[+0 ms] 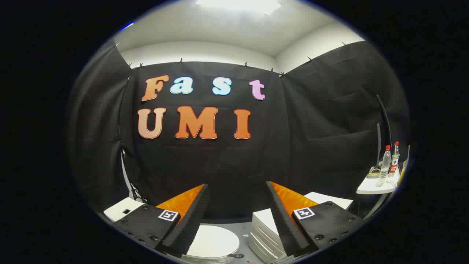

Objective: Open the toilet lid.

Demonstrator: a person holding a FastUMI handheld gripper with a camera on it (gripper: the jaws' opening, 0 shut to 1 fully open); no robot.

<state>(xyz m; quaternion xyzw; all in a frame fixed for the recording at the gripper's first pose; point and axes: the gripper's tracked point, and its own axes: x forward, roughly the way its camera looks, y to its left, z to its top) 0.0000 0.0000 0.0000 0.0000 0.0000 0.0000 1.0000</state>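
The tool [237,216] hangs with its fingers spread wide and nothing between them, above the closed white toilet lid [213,242], which lies below the left finger. A white drawer unit [264,234] sits beside it. Two labelled bottles [389,163], text unreadable, stand on a small white desk [373,189] off to the right.
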